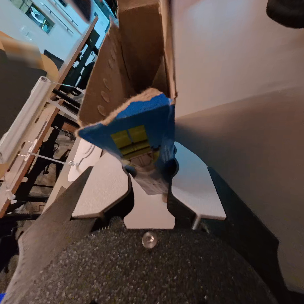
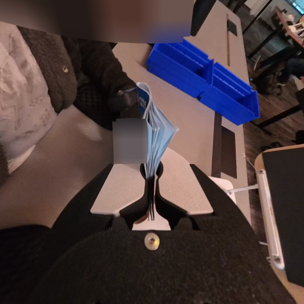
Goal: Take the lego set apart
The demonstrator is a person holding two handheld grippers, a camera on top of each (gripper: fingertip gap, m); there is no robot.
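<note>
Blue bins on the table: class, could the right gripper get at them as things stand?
Probably not yet. The right gripper is shut on a booklet, so its jaws are occupied, though the grey table between it and the blue bins looks clear.

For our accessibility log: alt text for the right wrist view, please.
The right gripper is shut on a thin light-blue booklet, held edge-on above a pale table. Blue bins sit behind.

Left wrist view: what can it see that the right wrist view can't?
Only the left wrist view shows the left gripper shut on a torn blue cardboard box, open and brown inside. Only the right wrist view shows the right gripper pinching a light blue booklet, plus blue bins. Both show the grey table.
</note>
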